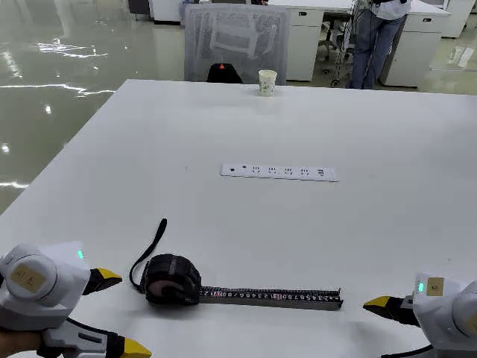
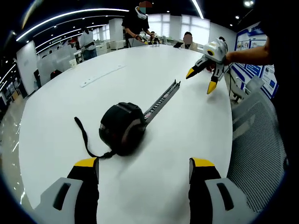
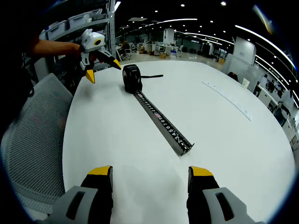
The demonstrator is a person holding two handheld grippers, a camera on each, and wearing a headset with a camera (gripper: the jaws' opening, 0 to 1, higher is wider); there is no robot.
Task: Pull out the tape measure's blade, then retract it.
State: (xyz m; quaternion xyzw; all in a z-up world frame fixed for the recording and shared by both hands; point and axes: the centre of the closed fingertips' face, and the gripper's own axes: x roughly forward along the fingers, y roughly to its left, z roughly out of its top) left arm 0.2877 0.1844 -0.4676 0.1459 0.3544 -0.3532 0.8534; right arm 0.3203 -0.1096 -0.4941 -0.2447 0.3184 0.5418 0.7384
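A black tape measure (image 1: 171, 279) lies on the white table (image 1: 298, 127) with its blade (image 1: 272, 297) drawn out to the right, its hook end (image 1: 340, 300) resting on the table. A black wrist strap (image 1: 147, 250) trails from the case. My left gripper (image 1: 119, 313) is open just left of the case (image 2: 122, 127), not touching it. My right gripper (image 1: 384, 306) is open a little right of the blade's tip (image 3: 186, 148), apart from it. In the left gripper view the right gripper (image 2: 202, 79) stands beyond the blade (image 2: 161, 99); in the right gripper view the left gripper (image 3: 100, 65) is near the case (image 3: 132, 77).
A white power strip (image 1: 279, 172) lies mid-table. A paper cup (image 1: 267, 82) stands near the far edge, with a mesh chair (image 1: 235, 33) behind it. A person (image 1: 376, 37) stands by cabinets at the back right. The table's front edge is close to both grippers.
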